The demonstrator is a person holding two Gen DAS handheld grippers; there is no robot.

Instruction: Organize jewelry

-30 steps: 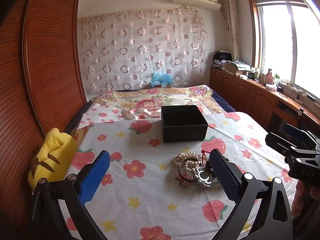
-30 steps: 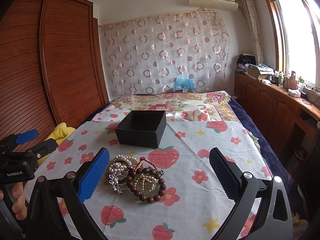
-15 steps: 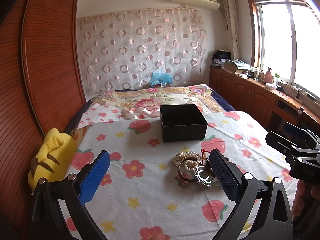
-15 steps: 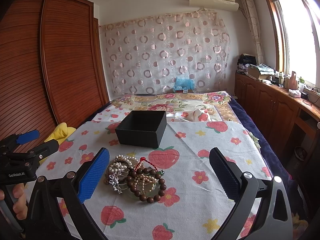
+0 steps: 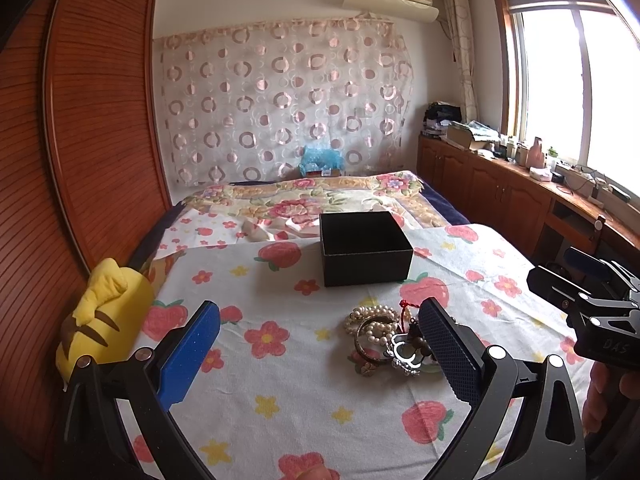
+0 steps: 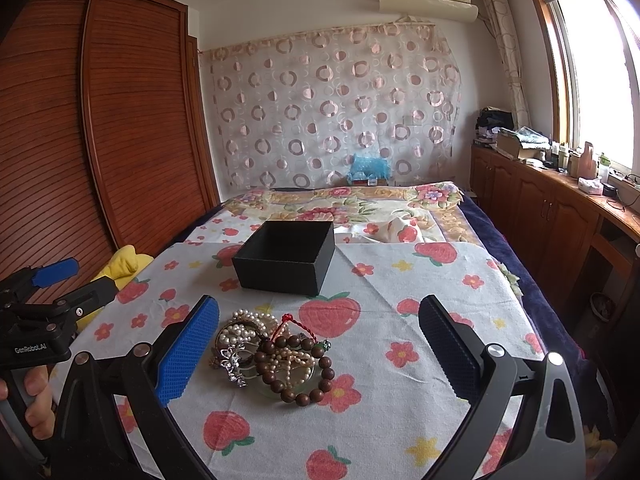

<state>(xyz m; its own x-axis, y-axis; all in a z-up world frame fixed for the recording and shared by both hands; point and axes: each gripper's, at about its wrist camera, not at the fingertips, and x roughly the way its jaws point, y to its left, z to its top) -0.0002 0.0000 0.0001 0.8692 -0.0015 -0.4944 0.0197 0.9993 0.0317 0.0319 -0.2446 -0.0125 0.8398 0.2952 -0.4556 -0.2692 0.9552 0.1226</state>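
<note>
A heap of jewelry (image 6: 272, 354) lies on the strawberry-print cloth (image 6: 400, 360): pearl strands, a brown wooden bead bracelet (image 6: 316, 376), a silver brooch and a red cord. In the left wrist view the same jewelry heap (image 5: 384, 336) sits just left of the right finger. An open black box (image 5: 366, 250) (image 6: 286, 258) stands behind the heap and looks empty. My left gripper (image 5: 320, 354) is open above the cloth, holding nothing. My right gripper (image 6: 320, 354) is open too, its left finger beside the heap.
A yellow plush toy (image 5: 104, 320) lies at the cloth's left edge by the wooden wardrobe (image 5: 80, 140). A flowered quilt (image 5: 312, 200) covers the bed beyond the box. Wooden cabinets (image 6: 540, 208) with clutter run under the window on the right.
Both grippers have drifted only slightly; the scene is nearly the same. Jewelry and box have not moved.
</note>
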